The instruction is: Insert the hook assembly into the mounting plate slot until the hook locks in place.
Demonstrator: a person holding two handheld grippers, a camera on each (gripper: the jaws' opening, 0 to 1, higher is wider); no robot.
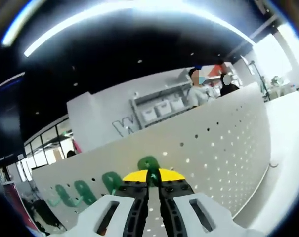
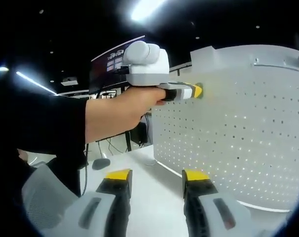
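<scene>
Left gripper view. The left claw (image 1: 153,186) has its yellow-tipped jaws pressed together on a green hook (image 1: 150,165), whose upper part stands out above the tips. Directly ahead of the tips stands the white perforated mounting plate (image 1: 223,143), upright and sweeping across the view. The hook lies between claw and plate, and appears to be at the plate's face; whether it sits in a slot cannot be told. Other green hooks (image 1: 85,190) line the plate to the left.

Right gripper view. The right claw (image 2: 156,181) is spread and holds nothing, hovering over the white table (image 2: 144,170). The left claw (image 2: 193,91), carried by a hand (image 2: 119,111), points along its long axis straight at the mounting plate (image 2: 238,133), its tip touching or just beside the surface. The left claw is judged far nearer to the plate; the push runs along that axis.
</scene>
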